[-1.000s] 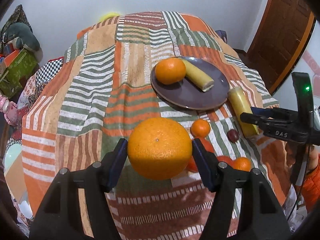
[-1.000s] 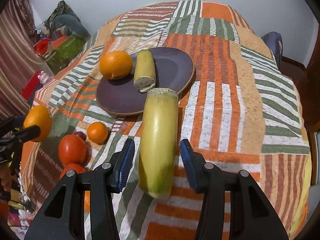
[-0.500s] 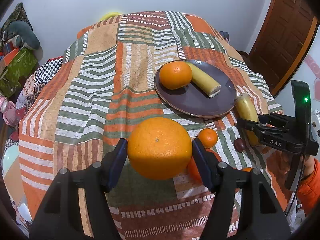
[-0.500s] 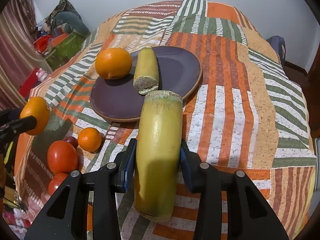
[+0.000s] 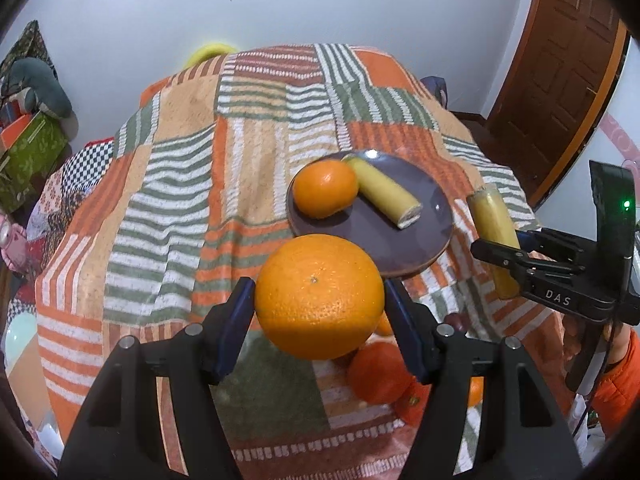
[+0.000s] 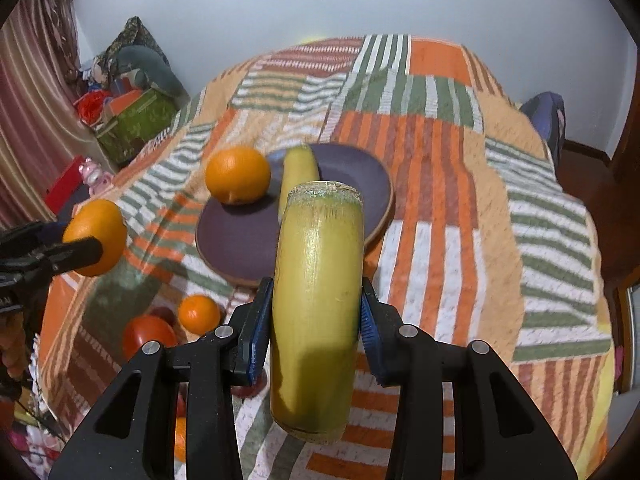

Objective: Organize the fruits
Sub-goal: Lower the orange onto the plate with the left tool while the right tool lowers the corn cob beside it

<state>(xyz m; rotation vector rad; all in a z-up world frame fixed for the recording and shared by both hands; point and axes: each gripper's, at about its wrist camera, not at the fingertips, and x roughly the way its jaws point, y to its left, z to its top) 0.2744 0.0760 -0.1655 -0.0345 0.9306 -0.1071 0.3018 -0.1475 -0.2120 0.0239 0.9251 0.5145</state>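
Observation:
My left gripper point(image 5: 319, 300) is shut on a large orange point(image 5: 319, 297) and holds it in the air just short of the dark purple plate point(image 5: 404, 240). On the plate lie another orange point(image 5: 325, 189) and a yellow stalk piece point(image 5: 386, 193). My right gripper point(image 6: 316, 316) is shut on a second yellow stalk piece point(image 6: 316, 296) and holds it above the cloth, near the plate point(image 6: 240, 240). In the left wrist view the right gripper point(image 5: 516, 260) is right of the plate. In the right wrist view the left gripper's orange point(image 6: 96, 237) is at the left.
Loose on the striped patchwork cloth point(image 5: 168, 216) near its front edge lie a small orange point(image 6: 199, 314), a red tomato point(image 6: 149, 336) and other partly hidden fruits point(image 5: 380, 372). A green box point(image 6: 134, 122) and clutter stand left of the table. A wooden door point(image 5: 560, 68) is at the right.
The right gripper has shut on the yellow stalk piece and lifted it off the cloth. Both grippers have moved forward toward the plate with their fruit.

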